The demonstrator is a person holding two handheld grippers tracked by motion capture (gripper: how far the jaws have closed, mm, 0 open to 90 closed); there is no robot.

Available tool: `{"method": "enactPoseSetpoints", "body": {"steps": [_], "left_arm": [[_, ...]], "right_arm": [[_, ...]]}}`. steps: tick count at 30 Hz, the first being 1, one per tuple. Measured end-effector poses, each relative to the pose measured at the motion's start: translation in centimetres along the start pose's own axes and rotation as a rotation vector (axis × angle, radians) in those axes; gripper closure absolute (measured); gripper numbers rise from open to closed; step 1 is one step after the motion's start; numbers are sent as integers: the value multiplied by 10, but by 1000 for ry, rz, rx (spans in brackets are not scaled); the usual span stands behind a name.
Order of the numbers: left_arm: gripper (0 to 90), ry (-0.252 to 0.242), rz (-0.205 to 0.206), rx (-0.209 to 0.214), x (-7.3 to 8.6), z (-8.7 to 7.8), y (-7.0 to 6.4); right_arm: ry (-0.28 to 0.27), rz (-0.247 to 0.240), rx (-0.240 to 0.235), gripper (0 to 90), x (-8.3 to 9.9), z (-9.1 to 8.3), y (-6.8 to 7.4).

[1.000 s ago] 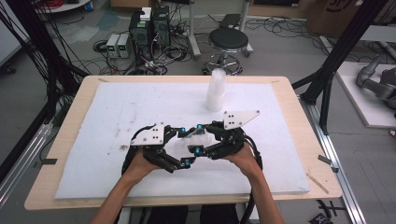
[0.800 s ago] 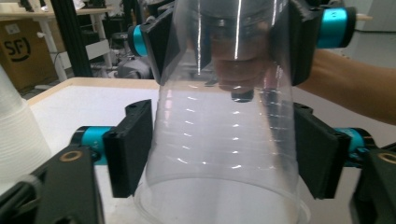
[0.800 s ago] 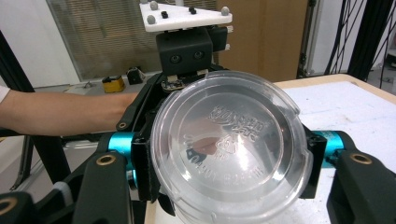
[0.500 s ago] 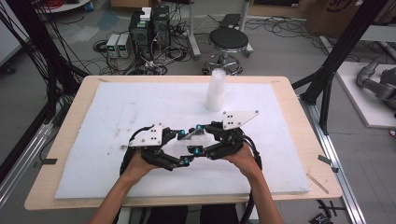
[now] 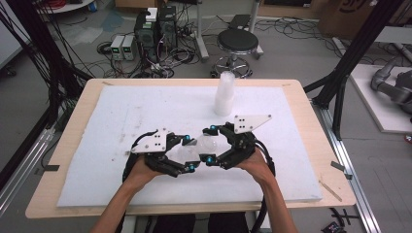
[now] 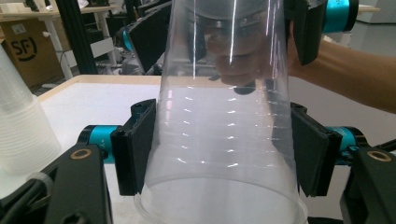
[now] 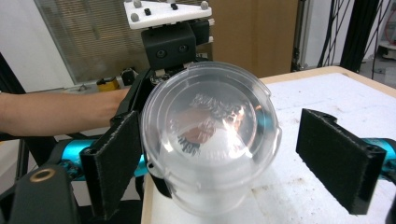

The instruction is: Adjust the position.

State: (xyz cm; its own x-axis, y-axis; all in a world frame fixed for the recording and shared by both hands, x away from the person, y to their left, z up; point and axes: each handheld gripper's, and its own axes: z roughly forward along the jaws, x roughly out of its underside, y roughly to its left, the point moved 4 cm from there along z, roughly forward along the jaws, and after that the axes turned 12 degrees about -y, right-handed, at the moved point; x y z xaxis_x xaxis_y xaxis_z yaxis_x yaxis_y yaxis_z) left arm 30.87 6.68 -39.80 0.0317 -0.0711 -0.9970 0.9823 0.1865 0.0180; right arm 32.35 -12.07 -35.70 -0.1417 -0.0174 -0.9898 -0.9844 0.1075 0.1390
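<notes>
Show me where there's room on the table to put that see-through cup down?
The white mat is bare left of the stack of cups, and right of the right gripper. It's crowded mid-front, where both grippers meet around the clear cup.

Clear plastic cup with a domed lid, held on its side.

The transparent cup (image 6: 224, 135) lies horizontally near the table's centre, toward six o'clock, its ribbed wall tapering away. Its clear domed lid (image 7: 210, 135) sits on the rim.
</notes>
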Motion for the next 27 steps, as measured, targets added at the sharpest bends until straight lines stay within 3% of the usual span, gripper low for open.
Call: {"method": "enactPoseSetpoints", "body": {"steps": [3, 6, 9, 10, 12, 13, 14, 15, 16, 17, 19, 20, 21, 24, 25, 26, 27], "left_arm": [[319, 3, -6, -7, 0, -1, 0], [319, 43, 2, -12, -2, -4, 0], [321, 115, 27, -20, -6, -9, 2], [321, 159, 35, -20, -8, -11, 3], [321, 224, 40, -13, -11, -15, 5], [321, 255, 34, -8, -14, -16, 7], [321, 275, 26, 1, -17, -18, 8], [321, 297, 22, 7, -19, -19, 9], [321, 328, 19, 18, -21, -20, 10], [321, 361, 9, 27, -22, -20, 10], [320, 424, -3, 41, -24, -20, 11], [319, 447, -10, 48, -25, -20, 11], [319, 474, -13, 58, -27, -19, 11], [321, 547, -32, 68, -29, -16, 11], [321, 580, -33, 71, -30, -15, 11], [321, 662, -36, 75, -32, -13, 12], [322, 662, -36, 75, -32, -13, 12]], "right_arm": [[5, -2, 2, 144, 0, -2, 0], [27, -1, 11, 142, 0, -4, 0], [67, -14, 19, 140, 0, -8, 1], [80, -20, 22, 140, -1, -9, 1], [158, -38, 33, 140, -1, -11, 1], [158, -38, 33, 140, -1, -11, 1], [226, -59, 41, 140, -2, -11, 1], [226, -59, 41, 140, -2, -11, 1], [296, -77, 45, 140, -2, -10, 0], [296, -77, 45, 140, -2, -10, 0], [374, -101, 52, 141, -1, -8, -1], [440, -119, 52, 141, -2, -6, -1], [440, -119, 52, 141, -2, -6, -1], [548, -153, 55, 141, -4, -1, -1], [548, -153, 55, 141, -4, -1, -1], [596, -156, 51, 141, -5, 1, 0], [596, -156, 51, 141, -5, 1, 0]]}}
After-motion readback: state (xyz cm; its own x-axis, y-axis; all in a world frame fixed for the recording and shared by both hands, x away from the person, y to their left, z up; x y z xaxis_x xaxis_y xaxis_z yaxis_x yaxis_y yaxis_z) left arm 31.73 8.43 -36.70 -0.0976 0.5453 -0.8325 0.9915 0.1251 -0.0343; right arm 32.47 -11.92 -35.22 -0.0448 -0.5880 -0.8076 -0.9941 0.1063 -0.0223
